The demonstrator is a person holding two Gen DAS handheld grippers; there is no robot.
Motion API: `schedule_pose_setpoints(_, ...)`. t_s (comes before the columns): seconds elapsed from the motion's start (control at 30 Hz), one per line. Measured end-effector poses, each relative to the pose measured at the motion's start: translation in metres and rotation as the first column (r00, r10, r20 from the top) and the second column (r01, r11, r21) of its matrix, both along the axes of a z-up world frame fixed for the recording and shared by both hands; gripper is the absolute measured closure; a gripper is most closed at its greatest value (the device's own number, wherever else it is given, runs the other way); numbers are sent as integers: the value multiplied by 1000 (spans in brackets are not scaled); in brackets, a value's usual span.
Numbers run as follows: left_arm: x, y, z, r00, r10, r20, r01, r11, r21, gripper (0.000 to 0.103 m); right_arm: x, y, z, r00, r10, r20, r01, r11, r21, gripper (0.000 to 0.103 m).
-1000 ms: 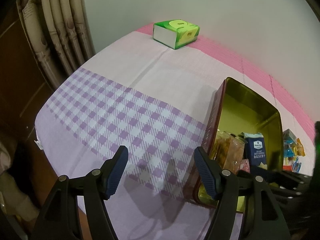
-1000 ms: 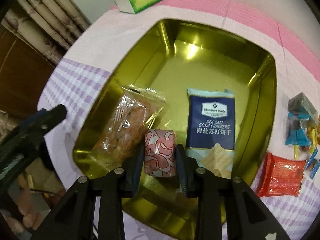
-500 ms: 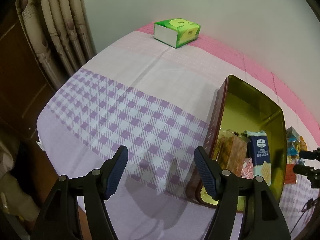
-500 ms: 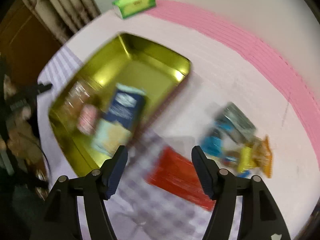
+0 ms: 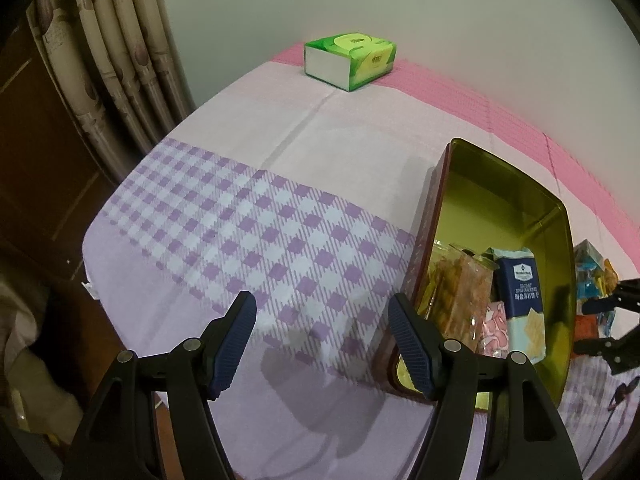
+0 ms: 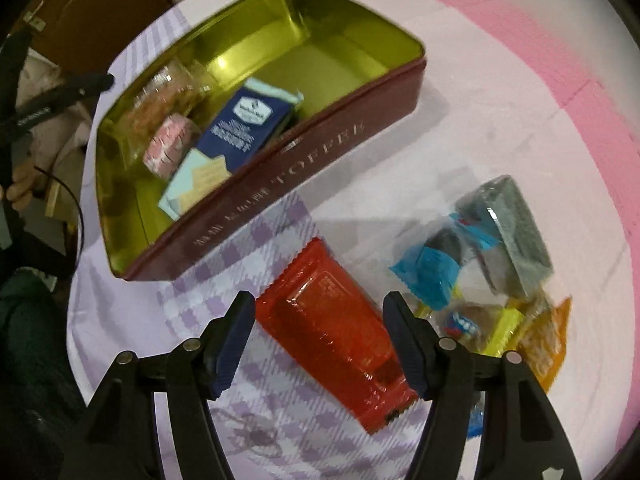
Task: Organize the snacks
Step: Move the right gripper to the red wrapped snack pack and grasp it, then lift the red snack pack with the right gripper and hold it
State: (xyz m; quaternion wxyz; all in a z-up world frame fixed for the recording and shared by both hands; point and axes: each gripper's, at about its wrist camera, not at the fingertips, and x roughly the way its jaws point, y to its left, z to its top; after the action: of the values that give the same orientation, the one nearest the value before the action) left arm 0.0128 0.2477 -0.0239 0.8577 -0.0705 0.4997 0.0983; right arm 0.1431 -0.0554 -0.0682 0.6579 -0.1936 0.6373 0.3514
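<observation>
A maroon tin (image 6: 280, 152) with a gold inside holds a blue cracker packet (image 6: 240, 128), a pink wrapped snack (image 6: 168, 146) and a clear packet of biscuits (image 6: 160, 96). Just right of the tin, a red packet (image 6: 328, 320) lies flat on the cloth. My right gripper (image 6: 318, 312) hovers open over it, one finger on each side, pads not pressing. Further right lies a pile of small wrapped snacks (image 6: 480, 248). My left gripper (image 5: 320, 320) stands open over the checked cloth, just left of the tin (image 5: 424, 248), with nothing between its fingers.
A green tissue box (image 5: 350, 60) sits at the far edge of the table near the wall. Curtains (image 5: 120, 60) hang at the left, past the table's edge. A person's hand (image 6: 20, 188) shows at the left of the right wrist view.
My right gripper let go of the pink wrapped snack inside the tin, opened, and swung right out of the tin to above the red packet. The left gripper stayed where it was.
</observation>
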Motion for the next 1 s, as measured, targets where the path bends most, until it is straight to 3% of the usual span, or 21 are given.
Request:
schedule_pose_setpoints(0.37,1,-20,4,999,-37,-14,37,999,6,34,-35,-34,0,993,-109,-36,111,990,81,37)
schedule_pose_setpoints(0.53,4,-38,6,996,-85,-13,85,996,8,34,-59,-37,2,979,-195,60,191,979,69,36)
schedule_pose_setpoints(0.67,4,-50,8,993,-118,-10,118,993,13,34,-78,-22,1,959,-214,186,214,977,22,36)
schedule_pose_setpoints(0.77,4,-55,10,991,-134,-7,134,991,12,34,-87,-17,1,941,-215,262,223,975,-1,46)
schedule_pose_setpoints(1.0,7,-73,13,984,-176,-3,176,984,11,34,-97,-29,3,910,-289,297,289,956,45,59)
